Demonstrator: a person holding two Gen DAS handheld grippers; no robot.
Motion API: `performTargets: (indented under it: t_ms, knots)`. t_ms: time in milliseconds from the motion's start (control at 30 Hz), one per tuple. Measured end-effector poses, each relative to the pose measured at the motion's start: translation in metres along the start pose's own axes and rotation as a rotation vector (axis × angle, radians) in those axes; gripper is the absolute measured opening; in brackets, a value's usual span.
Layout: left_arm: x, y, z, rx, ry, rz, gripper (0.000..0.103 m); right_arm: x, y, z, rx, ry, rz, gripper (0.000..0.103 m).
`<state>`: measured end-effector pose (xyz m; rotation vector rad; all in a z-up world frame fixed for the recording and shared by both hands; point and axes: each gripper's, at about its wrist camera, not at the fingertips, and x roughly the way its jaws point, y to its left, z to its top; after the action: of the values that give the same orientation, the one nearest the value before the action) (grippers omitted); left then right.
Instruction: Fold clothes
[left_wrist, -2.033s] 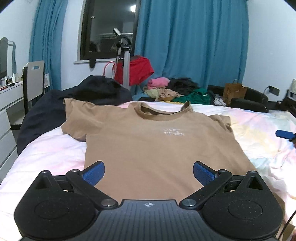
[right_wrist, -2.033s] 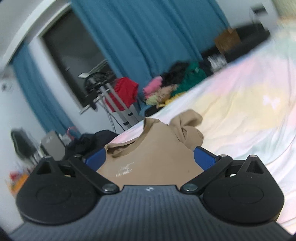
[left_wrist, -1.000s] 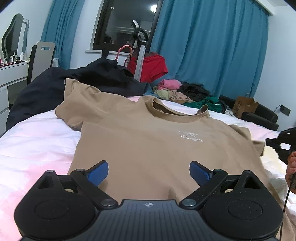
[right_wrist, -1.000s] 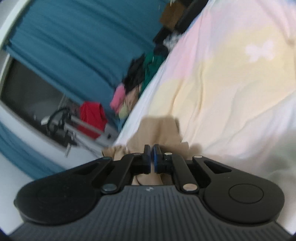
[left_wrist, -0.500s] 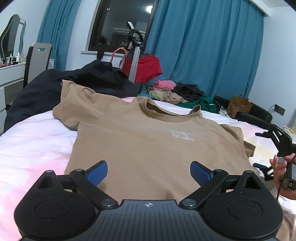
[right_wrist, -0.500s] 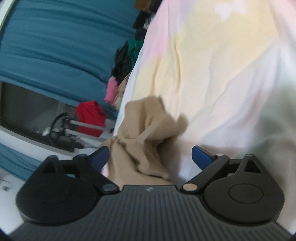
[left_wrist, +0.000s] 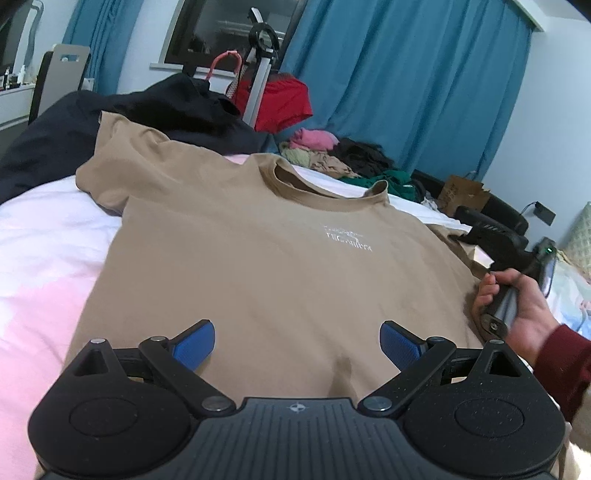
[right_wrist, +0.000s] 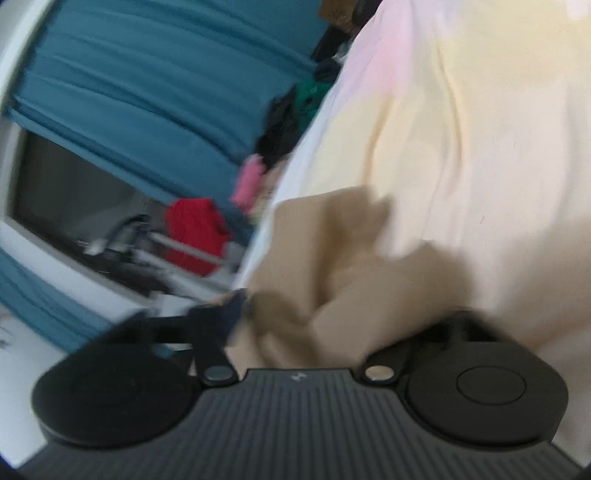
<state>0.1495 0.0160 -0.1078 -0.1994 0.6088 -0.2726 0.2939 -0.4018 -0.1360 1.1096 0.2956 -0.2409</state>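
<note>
A tan T-shirt (left_wrist: 258, 258) with a small white chest print lies front up on the bed. My left gripper (left_wrist: 297, 341) is open and empty, low over the shirt's hem. In the left wrist view the right gripper's body (left_wrist: 498, 240) is held by a hand at the shirt's right sleeve. In the right wrist view the picture is blurred: the crumpled tan sleeve (right_wrist: 332, 258) lies between the spread fingers of my right gripper (right_wrist: 314, 325), one finger (right_wrist: 225, 314) at its left; the other finger is hidden by cloth.
The bed (left_wrist: 44, 236) has a white, pink and yellow sheet. A dark garment (left_wrist: 110, 118) lies at the far left. A stand with a red garment (left_wrist: 280, 99), a clothes pile (left_wrist: 332, 155), a cardboard box (left_wrist: 463, 192) and blue curtains stand behind.
My right gripper closed, then opened, and has moved down onto the shirt's right sleeve. My left gripper has stayed open over the hem, tilting slightly.
</note>
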Motion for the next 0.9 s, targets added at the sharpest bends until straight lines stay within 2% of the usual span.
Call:
performTargets:
  t_ms: [33,100,167,333,400,467,533,567,600,667,767,900]
  knots:
    - [0.000,0.000,0.000,0.000,0.001,0.000,0.097,0.003,0.001,0.003,-0.011,0.005,-0.013,0.038]
    - [-0.001,0.001,0.000,-0.003,-0.003,0.001,0.097,0.007,0.004,0.010,-0.048,0.018,-0.032,0.021]
    - [-0.003,0.001,0.001,-0.010,-0.009,0.002,0.097,0.000,0.014,0.014,-0.122,0.017,-0.030,0.015]
    - [-0.006,0.002,0.003,-0.013,-0.021,0.008,0.097,-0.029,0.024,0.026,-0.163,-0.098,-0.008,0.013]
    - [-0.009,0.001,0.004,-0.007,-0.030,0.012,0.097,-0.036,0.026,0.036,-0.179,-0.150,-0.059,0.014]
    - [-0.011,0.000,0.004,0.000,-0.040,0.016,0.097,-0.043,0.017,0.049,-0.131,-0.212,-0.140,0.016]
    - [-0.012,0.000,0.005,0.008,-0.049,0.022,0.097,-0.046,0.004,0.063,-0.047,-0.225,-0.199,0.030]
    - [-0.012,-0.001,0.005,0.012,-0.052,0.026,0.097,-0.046,-0.003,0.068,-0.013,-0.207,-0.209,0.047]
    - [-0.012,-0.001,0.005,0.014,-0.052,0.028,0.097,-0.046,-0.010,0.074,0.018,-0.186,-0.216,0.070]
    - [-0.011,-0.001,0.005,0.016,-0.050,0.030,0.097,-0.057,-0.019,0.077,0.025,-0.200,-0.199,0.090]
    - [-0.010,-0.002,0.005,0.022,-0.047,0.035,0.097,-0.073,-0.023,0.075,0.005,-0.187,-0.166,0.090]
    - [-0.013,-0.004,0.004,0.037,-0.049,0.046,0.097,-0.094,-0.037,0.054,0.063,-0.028,-0.133,0.090]
